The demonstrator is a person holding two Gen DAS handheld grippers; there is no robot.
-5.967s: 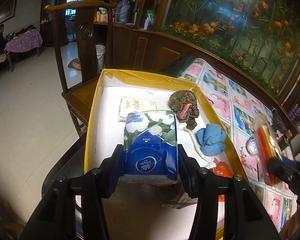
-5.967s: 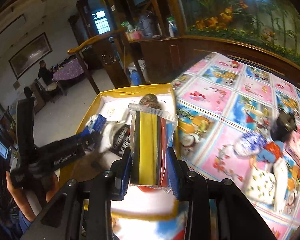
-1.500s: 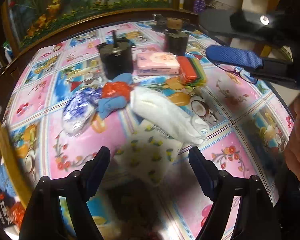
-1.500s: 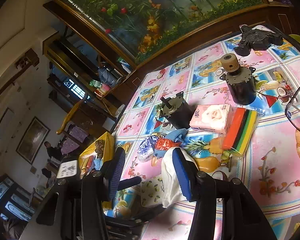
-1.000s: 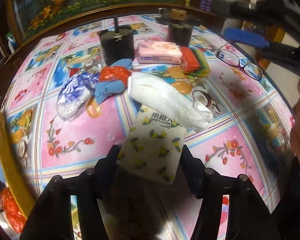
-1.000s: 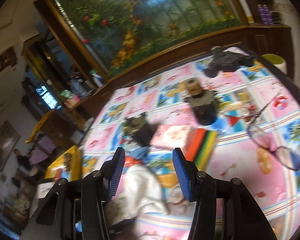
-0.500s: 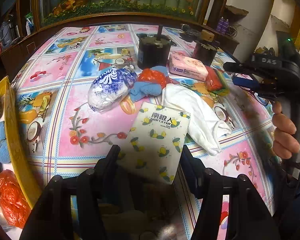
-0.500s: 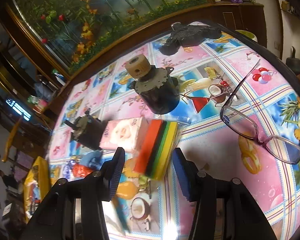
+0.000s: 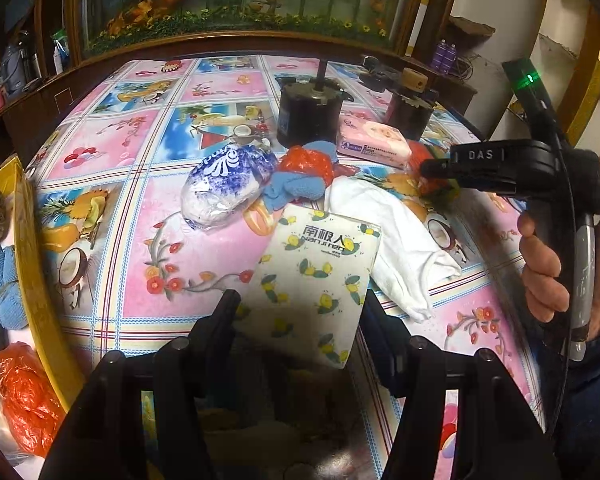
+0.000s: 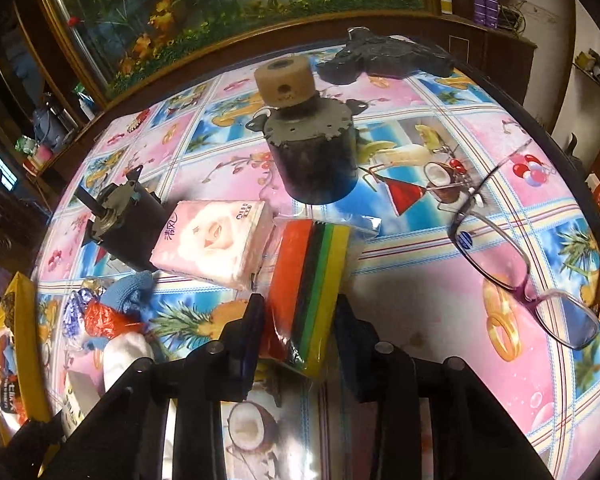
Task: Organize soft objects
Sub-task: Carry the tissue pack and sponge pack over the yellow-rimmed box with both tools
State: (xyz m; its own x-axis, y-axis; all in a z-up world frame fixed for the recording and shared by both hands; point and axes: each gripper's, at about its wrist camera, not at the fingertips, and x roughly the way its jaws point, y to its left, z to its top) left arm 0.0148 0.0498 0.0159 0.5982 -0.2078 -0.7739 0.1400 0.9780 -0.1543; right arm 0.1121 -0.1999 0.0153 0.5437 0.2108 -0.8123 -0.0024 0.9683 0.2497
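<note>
Counted on the table: two tissue packs, floral (image 9: 312, 276) and pink (image 10: 212, 246); two motors (image 10: 312, 152) (image 10: 120, 220); one sponge pack (image 10: 308, 284); one pair of glasses (image 10: 512, 264).

The left tongs (image 9: 300, 312) pointed steeply downward, their jaws set partway apart and pressed against the two sides of a flowered tissue pack (image 9: 314, 276). The right tongs (image 10: 298, 320) also tilted down, and their jaws had just been closing on a striped sponge pack (image 10: 308, 280) between them. A bare hand (image 9: 560, 256) gripped the right tongs' handle, to the right of the left tongs.
</note>
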